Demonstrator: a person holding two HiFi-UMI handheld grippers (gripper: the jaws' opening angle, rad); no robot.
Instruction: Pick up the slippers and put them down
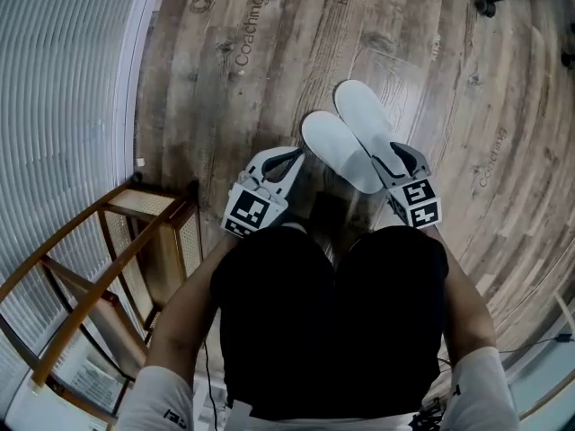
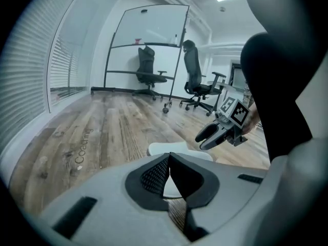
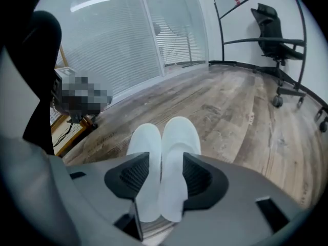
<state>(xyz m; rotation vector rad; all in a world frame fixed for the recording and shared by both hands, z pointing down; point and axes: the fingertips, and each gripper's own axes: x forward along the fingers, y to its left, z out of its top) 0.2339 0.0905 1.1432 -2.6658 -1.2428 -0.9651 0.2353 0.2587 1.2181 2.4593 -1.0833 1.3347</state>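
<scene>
The right tongs (image 3: 165, 159) are spread, and their view shows both slippers (image 3: 179, 135) on the floor (image 3: 230, 114). The left tongs (image 2: 169, 159), pressed together, see just one edge.

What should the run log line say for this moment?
slippers: side by side on floor | left claw: shut, empty | right claw: open at their heels

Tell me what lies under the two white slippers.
The wood plank floor, with both slippers lying on it side by side. The open right gripper covers their heel ends in the head view.
</scene>
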